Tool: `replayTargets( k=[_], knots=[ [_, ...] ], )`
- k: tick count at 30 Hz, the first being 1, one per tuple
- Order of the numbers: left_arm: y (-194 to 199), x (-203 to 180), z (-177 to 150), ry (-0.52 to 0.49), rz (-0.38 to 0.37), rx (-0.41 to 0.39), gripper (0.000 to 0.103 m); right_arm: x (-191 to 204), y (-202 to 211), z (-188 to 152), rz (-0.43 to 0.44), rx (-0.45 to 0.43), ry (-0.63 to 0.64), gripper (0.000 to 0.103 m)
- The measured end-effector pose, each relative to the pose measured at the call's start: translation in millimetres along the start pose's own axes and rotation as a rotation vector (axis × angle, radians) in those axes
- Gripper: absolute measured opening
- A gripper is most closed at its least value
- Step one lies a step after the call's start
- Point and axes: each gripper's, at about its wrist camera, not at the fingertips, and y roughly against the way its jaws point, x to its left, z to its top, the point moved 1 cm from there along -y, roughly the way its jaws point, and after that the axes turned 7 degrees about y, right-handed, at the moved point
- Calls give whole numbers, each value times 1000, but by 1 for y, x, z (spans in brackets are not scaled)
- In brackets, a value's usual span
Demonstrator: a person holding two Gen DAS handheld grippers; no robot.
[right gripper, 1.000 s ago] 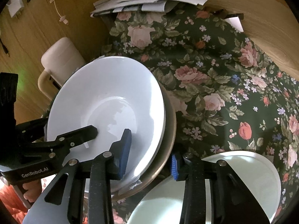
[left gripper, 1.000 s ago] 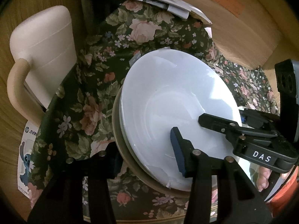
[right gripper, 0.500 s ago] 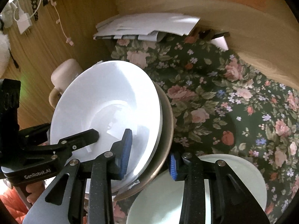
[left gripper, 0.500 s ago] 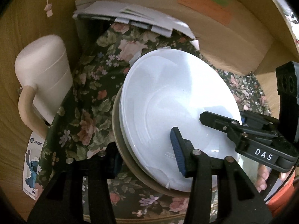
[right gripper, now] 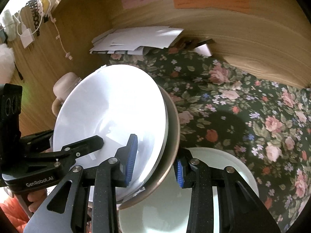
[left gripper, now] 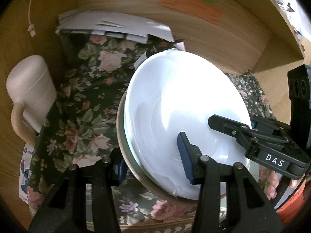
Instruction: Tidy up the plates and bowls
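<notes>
- The left tool [left gripper: 153,167], a black two-finger clamp with blue pads, is clamped on the near-left rim of a stack of dishes: one finger lies inside the top dish, the other under the stack's outer edge.
- The right tool [right gripper: 154,168], of the same build, is clamped on the opposite, near-right rim of that stack, one blue pad inside the top dish and one beneath the brown rim.
- The stack is a wide white ceramic shallow bowl [left gripper: 180,104] nested in a brown-rimmed plate [right gripper: 174,128]. It is held between the two tools, clear of the surface and tilted, its open face towards both cameras.
- Each tool shows in the other's view, so the stack sits directly between them, neither hand nearer.
- Just below and to the right of the held stack, a pale green round plate [right gripper: 229,167] rests on the worktop covered by a dark floral cloth [right gripper: 252,106]. It lies right under the right tool.
- Judgement: the coming move probably turns on this relation. The green plate lies down and to the right of the stack, so setting the stack on it means levelling and lowering rightward.
- Far left stands a cream plastic jug with a handle [left gripper: 29,97]; at the far edge lies a pile of white papers [left gripper: 116,25].
</notes>
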Motion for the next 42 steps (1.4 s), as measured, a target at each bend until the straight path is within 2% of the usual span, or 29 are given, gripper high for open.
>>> replayTargets(
  k=[23,34,42],
  knots=[
    [-3,-68,-17,-89,-73,39,47,-41,51,-42,-82,-29,-81,31],
    [-10,-86,-22,-115,-88,78,47,-57,57,-58,-91,-12,-121,31],
    [-25,-91,-27,-122,-78,118,47,-63,47,-66,-83,34,-147,31]
  ],
)
